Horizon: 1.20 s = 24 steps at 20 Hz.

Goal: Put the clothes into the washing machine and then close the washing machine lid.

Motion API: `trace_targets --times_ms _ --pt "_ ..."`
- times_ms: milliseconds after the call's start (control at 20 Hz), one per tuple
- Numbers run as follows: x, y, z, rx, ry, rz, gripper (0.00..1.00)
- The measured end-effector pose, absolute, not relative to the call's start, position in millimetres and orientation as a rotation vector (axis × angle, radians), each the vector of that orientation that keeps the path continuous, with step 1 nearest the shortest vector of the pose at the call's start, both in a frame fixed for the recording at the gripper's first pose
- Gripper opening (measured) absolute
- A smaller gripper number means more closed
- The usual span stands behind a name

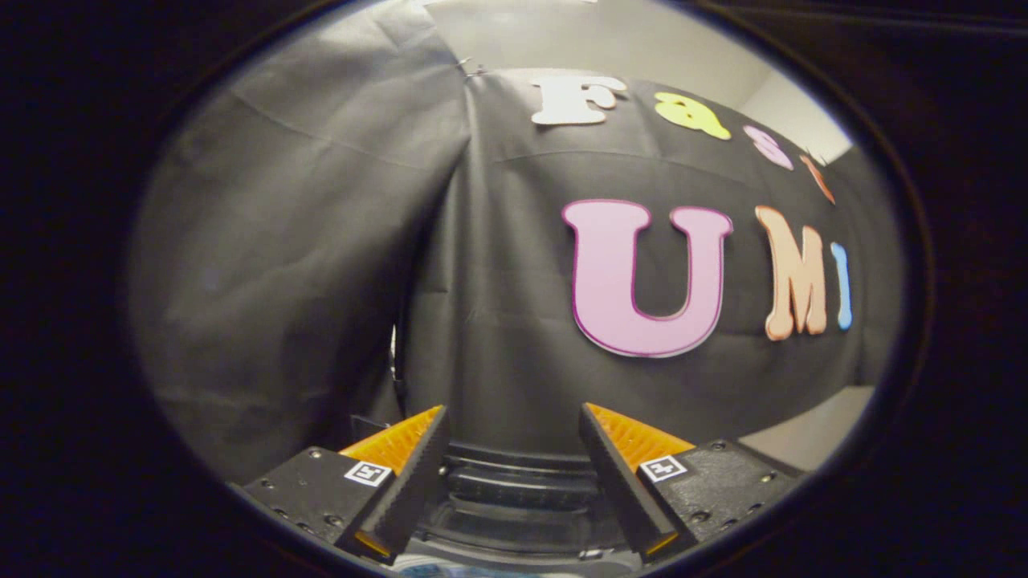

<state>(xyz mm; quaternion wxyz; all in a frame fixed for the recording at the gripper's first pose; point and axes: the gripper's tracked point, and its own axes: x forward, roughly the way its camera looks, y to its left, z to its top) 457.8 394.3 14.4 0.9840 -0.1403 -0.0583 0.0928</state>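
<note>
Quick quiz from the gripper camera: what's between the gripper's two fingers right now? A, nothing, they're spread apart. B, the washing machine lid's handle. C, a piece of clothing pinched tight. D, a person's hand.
A: the gripper has its fingers spread with an empty gap between them, the black cloth wall beyond.

Gripper camera facing the booth's cloth wall, close up.
The single fisheye view rides on the gripper [511, 417] and looks forward along its two fingers [401, 474], which stand apart at the bottom with nothing between them. It faces the black cloth wall [482, 281] almost head on and near, with a dark ribbed rim [514, 482] low between the fingers.
</note>
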Motion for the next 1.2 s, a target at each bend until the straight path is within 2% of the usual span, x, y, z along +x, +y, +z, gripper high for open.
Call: trace_targets --times_ms 350,600,850,950,1200 --pt "495.7 378.8 50.0 -0.311 -0.268 0.01 0.97" --pt "545.0 361.0 7.0 -0.081 -0.105 -0.035 0.97" --pt "571.8 344.9 -38.7 -0.087 0.038 -0.079 0.97" --pt "588.5 344.6 -35.4 -0.086 0.028 -0.05 0.97" --pt "565.2 347.3 -28.0 -0.092 -0.024 -0.03 0.97"
